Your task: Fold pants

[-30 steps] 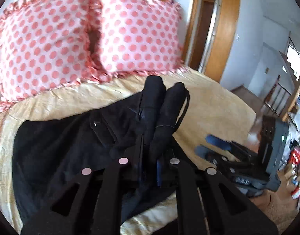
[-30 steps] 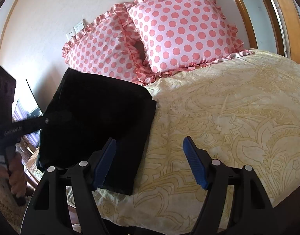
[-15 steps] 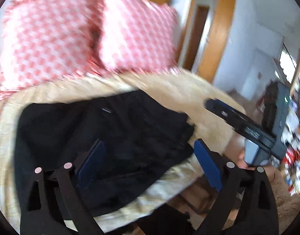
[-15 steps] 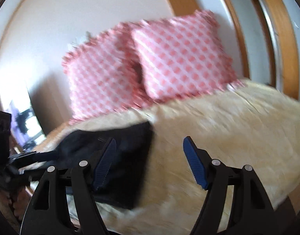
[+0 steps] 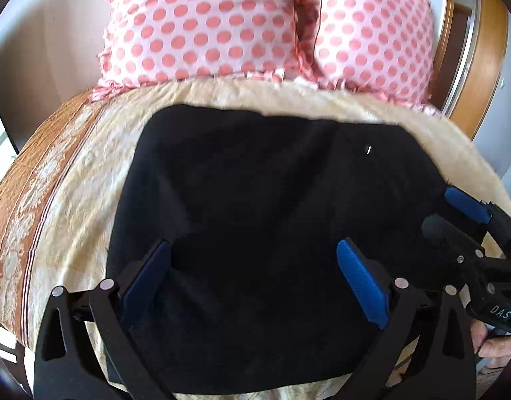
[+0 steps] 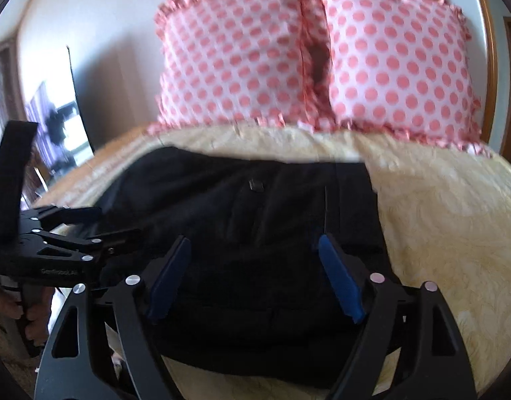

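Note:
The black pants (image 5: 255,193) lie folded into a flat rectangle on the yellow bedspread (image 5: 88,173), short of the pillows. My left gripper (image 5: 255,266) hovers over the near half of the pants; its jaws are opening wide and no cloth is pinched between the blue pads (image 5: 362,283). My right gripper (image 6: 255,266) hangs over the pants (image 6: 255,206) near their right edge, jaws also opening, pads off the fabric. Each gripper shows in the other's view: the right gripper (image 5: 452,216) at the pants' right edge, the left gripper (image 6: 112,221) at their left edge.
Two pink polka-dot pillows (image 5: 205,23) (image 6: 399,60) lean against the wall behind the pants. Bare bedspread (image 6: 439,216) spreads to the right. A person's hand (image 5: 495,346) holds the right gripper's handle. A dark screen (image 6: 72,106) stands left of the bed.
The left gripper was shut on a raised fold of the pants; it has let go and opened, and the pants lie flat. The right gripper has swung left over the pants.

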A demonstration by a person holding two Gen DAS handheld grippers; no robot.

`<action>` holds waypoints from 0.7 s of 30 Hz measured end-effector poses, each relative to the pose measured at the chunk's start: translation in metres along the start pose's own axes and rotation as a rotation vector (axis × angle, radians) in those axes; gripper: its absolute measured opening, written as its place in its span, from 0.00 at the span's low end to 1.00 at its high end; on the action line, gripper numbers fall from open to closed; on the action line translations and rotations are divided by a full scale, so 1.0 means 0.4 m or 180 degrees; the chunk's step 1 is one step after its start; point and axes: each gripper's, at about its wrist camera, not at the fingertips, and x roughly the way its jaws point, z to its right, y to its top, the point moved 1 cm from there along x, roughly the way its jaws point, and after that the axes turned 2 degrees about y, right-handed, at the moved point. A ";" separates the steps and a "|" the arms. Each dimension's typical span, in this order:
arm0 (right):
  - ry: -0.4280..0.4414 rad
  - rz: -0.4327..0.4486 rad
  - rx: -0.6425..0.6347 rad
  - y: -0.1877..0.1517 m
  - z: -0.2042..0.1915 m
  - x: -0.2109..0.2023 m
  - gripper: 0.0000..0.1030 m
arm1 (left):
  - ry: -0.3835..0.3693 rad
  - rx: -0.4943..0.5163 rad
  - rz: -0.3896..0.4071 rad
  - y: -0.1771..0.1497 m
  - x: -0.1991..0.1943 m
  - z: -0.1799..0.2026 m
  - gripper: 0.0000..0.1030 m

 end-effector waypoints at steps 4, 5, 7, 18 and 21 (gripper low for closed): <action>-0.0151 -0.0121 -0.0118 -0.066 -0.024 0.011 0.79 | 0.0019 -0.0035 0.0012 -0.043 0.000 -0.003 0.98; -0.0142 -0.0127 -0.0089 -0.074 -0.024 0.004 0.79 | 0.0035 -0.0036 0.0035 -0.052 -0.003 -0.003 0.98; -0.0114 -0.0147 -0.0043 -0.076 -0.022 -0.001 0.79 | 0.0049 -0.0038 0.0100 -0.059 -0.004 -0.002 0.98; 0.0176 -0.0172 0.0543 0.092 0.182 -0.002 0.83 | 0.0066 0.0067 0.0263 -0.065 -0.009 -0.001 0.98; 0.0261 -0.0379 0.0703 0.118 0.240 0.056 0.82 | 0.0061 0.0070 0.0296 -0.067 -0.009 0.000 0.98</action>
